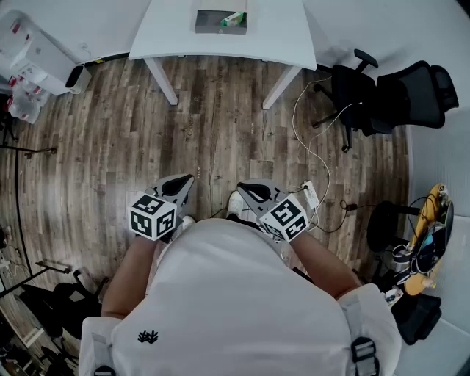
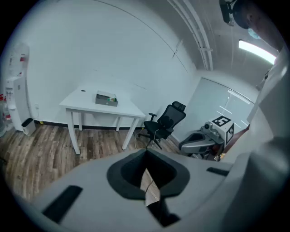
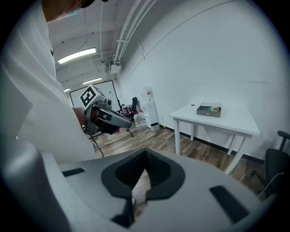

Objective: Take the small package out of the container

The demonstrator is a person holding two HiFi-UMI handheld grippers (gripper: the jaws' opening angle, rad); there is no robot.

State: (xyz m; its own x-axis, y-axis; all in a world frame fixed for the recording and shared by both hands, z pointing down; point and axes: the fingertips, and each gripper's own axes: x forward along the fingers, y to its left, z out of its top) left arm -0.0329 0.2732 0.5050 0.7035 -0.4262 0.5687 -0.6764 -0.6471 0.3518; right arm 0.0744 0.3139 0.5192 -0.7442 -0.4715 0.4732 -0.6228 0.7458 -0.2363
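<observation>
While jaws meet, container [image 1: 220, 20] far off (tabletop [image 1: 279, 33])

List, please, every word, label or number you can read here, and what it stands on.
None can be read.
Box on the table: print too small to read.
Cubes on the left gripper and right gripper: square patterns, no words.
Shirt: small dark emblem, no letters.
Water dispenser: red marks, too blurred.
</observation>
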